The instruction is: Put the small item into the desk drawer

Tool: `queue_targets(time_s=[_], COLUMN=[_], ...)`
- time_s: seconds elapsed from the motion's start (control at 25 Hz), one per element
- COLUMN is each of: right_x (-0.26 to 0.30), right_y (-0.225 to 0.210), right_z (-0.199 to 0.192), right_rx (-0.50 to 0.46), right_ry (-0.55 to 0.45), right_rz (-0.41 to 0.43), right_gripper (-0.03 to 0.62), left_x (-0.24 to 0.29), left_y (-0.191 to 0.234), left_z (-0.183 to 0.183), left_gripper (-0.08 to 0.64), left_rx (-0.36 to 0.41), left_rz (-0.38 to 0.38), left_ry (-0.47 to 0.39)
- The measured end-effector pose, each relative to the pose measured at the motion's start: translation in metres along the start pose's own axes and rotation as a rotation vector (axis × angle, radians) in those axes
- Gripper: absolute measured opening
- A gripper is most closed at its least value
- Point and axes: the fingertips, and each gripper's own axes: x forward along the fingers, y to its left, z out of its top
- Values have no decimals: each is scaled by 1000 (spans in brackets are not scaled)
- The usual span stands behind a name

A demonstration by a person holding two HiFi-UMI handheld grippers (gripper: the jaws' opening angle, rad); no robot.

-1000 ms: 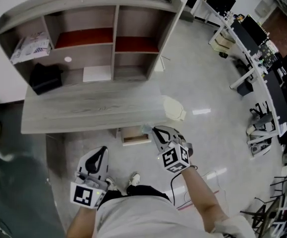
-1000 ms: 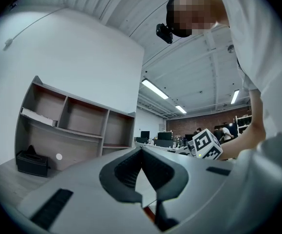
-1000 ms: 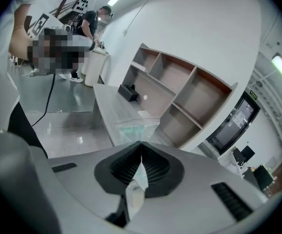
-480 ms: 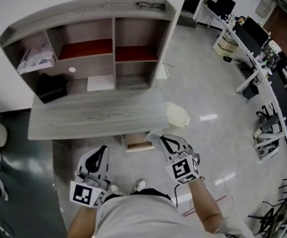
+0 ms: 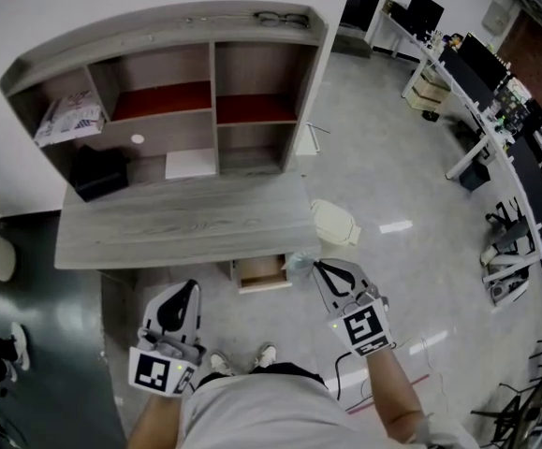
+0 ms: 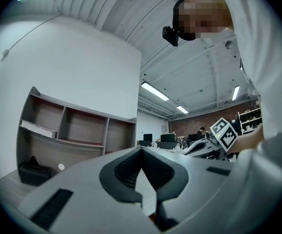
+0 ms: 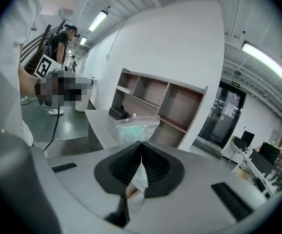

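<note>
My right gripper [image 5: 319, 267] is shut on a small clear zip bag [image 5: 300, 265] with a pale green tint. In the right gripper view the bag [image 7: 137, 126] sticks up past the closed jaws of the right gripper [image 7: 141, 149]. It hangs just right of the open wooden drawer [image 5: 259, 272] under the front edge of the grey desk [image 5: 182, 221]. My left gripper [image 5: 190, 290] hovers to the drawer's left, below the desk edge. In its own view the left gripper [image 6: 141, 151] is shut with nothing between the jaws.
A grey shelf unit [image 5: 172, 82] stands on the desk, with a black case [image 5: 97, 171], a white sheet [image 5: 191, 163] and papers [image 5: 69, 118] in it. A cream bin [image 5: 336, 223] sits on the floor right of the desk. Office desks [image 5: 476, 110] line the far right.
My right gripper has lifted with the bag and drifted right in the head view, from over the drawer to its right edge. The left gripper has barely moved.
</note>
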Motion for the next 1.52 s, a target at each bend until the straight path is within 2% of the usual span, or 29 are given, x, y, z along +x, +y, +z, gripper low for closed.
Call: queue_targets(time_s=[0.2, 0.64, 1.04, 1.52], right_x=[-16, -59, -86, -88], right_y=[-11, -42, -55, -53], right_z=[12, 17, 1, 7], right_rx=[71, 159, 204, 194], right_ry=[-61, -90, -62, -81], right_rz=[-7, -116, -188, -207], right_gripper=[28, 28, 26, 27], left_x=[-3, -7, -8, -11], left_y=[7, 14, 25, 23], left_z=[10, 16, 23, 22], left_gripper=[17, 17, 17, 17], left_rx=[8, -4, -11, -20], left_rz=[23, 45, 62, 56], left_ry=[-14, -19, -20, -31])
